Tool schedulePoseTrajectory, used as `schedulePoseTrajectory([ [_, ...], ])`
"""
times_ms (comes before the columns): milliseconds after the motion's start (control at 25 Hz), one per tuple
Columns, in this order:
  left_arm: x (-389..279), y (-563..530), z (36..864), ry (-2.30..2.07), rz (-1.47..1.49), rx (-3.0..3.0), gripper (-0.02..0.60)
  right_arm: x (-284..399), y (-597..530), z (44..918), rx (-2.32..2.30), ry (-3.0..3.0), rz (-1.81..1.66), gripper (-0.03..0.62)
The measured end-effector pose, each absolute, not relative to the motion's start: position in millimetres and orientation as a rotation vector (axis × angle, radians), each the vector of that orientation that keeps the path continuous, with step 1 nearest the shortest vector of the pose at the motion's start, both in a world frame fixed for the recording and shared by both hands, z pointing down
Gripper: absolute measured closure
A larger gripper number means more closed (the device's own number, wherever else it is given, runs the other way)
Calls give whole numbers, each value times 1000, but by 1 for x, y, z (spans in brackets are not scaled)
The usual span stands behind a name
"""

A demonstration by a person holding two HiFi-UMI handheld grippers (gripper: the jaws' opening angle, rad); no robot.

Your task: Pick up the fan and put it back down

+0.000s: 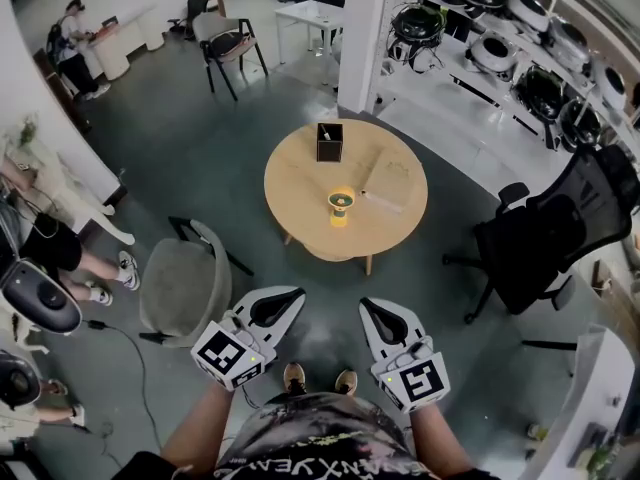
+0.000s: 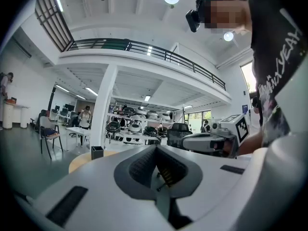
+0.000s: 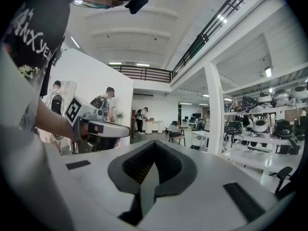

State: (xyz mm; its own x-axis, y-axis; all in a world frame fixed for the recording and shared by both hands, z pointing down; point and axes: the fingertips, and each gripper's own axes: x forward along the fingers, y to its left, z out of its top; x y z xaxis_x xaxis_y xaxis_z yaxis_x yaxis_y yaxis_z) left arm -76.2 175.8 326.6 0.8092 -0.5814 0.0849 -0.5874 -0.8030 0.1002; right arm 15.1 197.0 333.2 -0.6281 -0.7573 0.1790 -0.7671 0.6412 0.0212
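A small yellow fan stands upright near the front of a round wooden table. Both grippers hang in the air well short of the table, over the floor in front of the person. The left gripper and the right gripper are shut, with nothing between their jaws. In the left gripper view its own jaws meet, and the right gripper shows beside them. In the right gripper view the closed jaws fill the lower frame, with the left gripper to the left. The fan is hidden in both gripper views.
On the table also stand a black box and a flat beige box. A grey chair sits left of the table, a black office chair right. Behind are a white pillar and equipment shelves. A seated person is at the left.
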Motion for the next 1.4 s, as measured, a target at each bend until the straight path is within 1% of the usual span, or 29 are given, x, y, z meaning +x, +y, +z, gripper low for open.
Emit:
schedulePoseTrajectory([
  [1400,-72,172,329,-906,82,2870,569,18,192,339,1264,-2715,138,583],
])
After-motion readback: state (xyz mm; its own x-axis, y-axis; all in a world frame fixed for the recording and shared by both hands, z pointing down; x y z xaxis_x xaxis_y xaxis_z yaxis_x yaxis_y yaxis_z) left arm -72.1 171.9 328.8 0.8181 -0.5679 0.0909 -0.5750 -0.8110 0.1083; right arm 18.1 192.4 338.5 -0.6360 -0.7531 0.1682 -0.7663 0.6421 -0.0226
